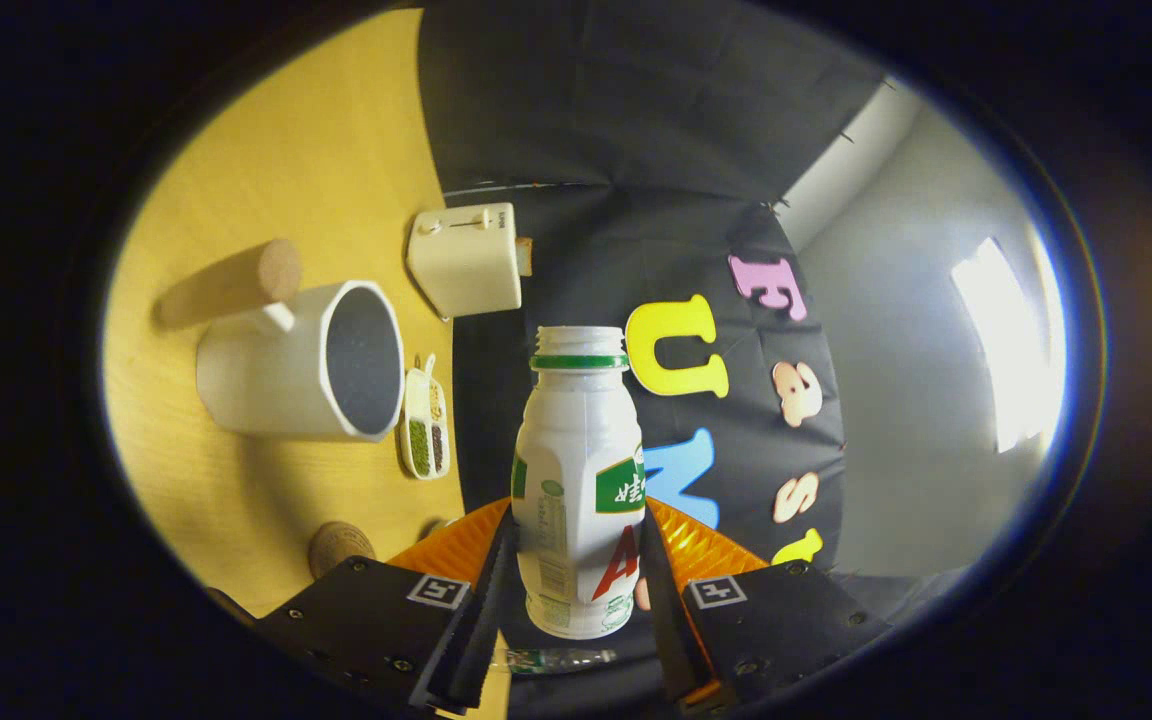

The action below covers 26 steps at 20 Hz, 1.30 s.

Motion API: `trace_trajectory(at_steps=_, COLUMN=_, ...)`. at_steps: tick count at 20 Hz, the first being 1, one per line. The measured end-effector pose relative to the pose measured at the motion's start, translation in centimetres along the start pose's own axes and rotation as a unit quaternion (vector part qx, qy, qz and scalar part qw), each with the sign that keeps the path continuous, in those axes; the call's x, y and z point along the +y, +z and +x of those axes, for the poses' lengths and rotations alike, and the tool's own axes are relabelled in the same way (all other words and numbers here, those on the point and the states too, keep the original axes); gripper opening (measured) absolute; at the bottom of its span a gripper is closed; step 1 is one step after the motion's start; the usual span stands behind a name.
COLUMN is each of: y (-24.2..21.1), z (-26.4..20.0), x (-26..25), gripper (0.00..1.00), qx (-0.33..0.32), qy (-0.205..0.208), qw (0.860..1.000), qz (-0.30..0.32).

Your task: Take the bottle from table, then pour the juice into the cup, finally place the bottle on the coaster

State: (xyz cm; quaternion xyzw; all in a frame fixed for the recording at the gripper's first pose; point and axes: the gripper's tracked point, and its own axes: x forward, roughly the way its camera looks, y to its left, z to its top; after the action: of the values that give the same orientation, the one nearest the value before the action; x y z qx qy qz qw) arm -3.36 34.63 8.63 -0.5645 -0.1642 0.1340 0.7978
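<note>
My gripper (576, 545) is shut on a white juice bottle (576, 470) with a green label; one finger (488, 600) presses each of its sides. The bottle has no cap, and its open mouth with a green ring points away from me. The whole view is rolled sideways, so the bottle lies roughly level, off the wooden table (336, 140). A white cup (286, 365) with a handle stands on the table, its dark opening turned toward the bottle's side, a short gap away. A round cork coaster (341, 548) lies near my fingers. A second round cork piece (278, 270) sits behind the cup.
A white toaster (466, 258) with a slice in it stands beyond the cup. A small divided dish of seeds (424, 425) lies between the cup and the table's edge. Black cloth hangs behind the table, with a pale wall and a bright light past it.
</note>
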Motion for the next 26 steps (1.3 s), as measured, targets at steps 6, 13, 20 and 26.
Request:
trace_trajectory(at_steps=6, y=-1.0, z=1.2, x=0.8, gripper=0.65, qx=0.021, qy=0.037, qw=0.971, qz=0.235)
trace_trajectory(at_steps=13, y=-3.3, z=3.0, x=3.5, gripper=0.65, qx=0.042, qy=0.078, qw=0.872, qz=0.481)
trace_trajectory(at_steps=20, y=-6.5, z=3.1, x=6.1, gripper=0.65, qx=0.077, qy=0.092, qw=0.808, qz=0.576)
trace_trajectory(at_steps=26, y=-7.3, z=3.5, x=7.6, gripper=0.65, qx=0.094, qy=0.097, qw=0.79, qz=0.598)
